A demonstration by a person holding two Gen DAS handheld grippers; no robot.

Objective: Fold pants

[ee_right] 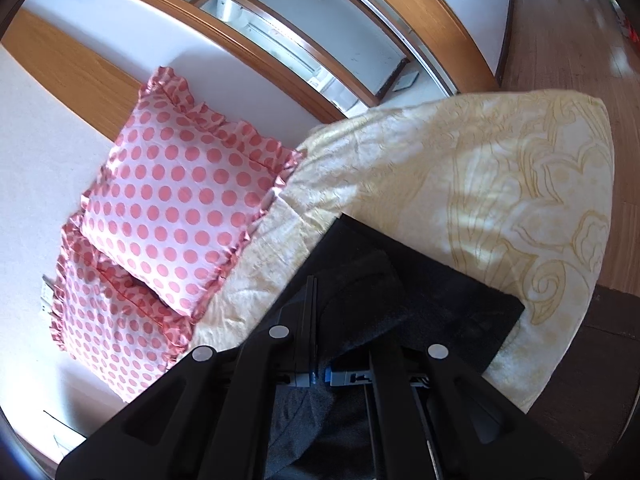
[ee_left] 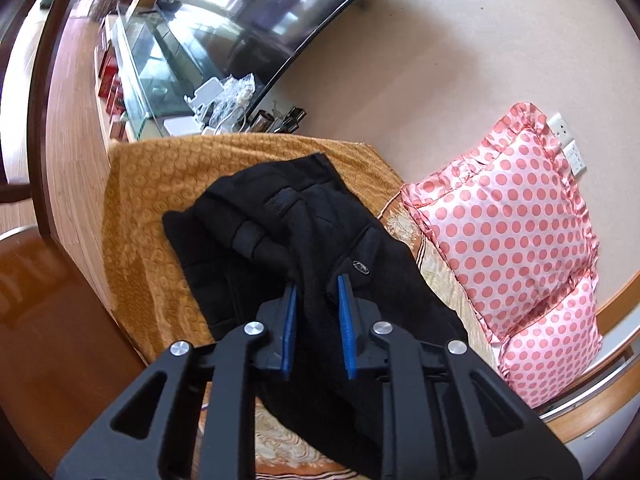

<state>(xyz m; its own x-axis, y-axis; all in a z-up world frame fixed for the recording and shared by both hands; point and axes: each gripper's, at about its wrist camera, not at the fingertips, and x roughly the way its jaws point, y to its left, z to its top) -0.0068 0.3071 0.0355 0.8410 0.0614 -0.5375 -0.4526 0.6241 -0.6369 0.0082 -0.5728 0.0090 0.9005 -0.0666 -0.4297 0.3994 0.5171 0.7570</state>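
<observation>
Black pants (ee_left: 280, 232) lie bunched on the bed, their waist end toward the orange blanket (ee_left: 160, 184). My left gripper (ee_left: 318, 284) has its blue pads (ee_left: 347, 320) apart with a ridge of the pants' fabric between them, so it reads as open around the cloth. In the right wrist view, the pants (ee_right: 420, 292) lie on the cream bedspread (ee_right: 480, 184). My right gripper (ee_right: 320, 292) is shut on a fold of the pants; the cloth hides its right finger.
Two pink polka-dot pillows (ee_left: 516, 224) stand against the wall at the bed's head; they also show in the right wrist view (ee_right: 180, 200). A glass cabinet (ee_left: 148, 64) and wooden floor (ee_right: 560, 20) lie beyond the bed.
</observation>
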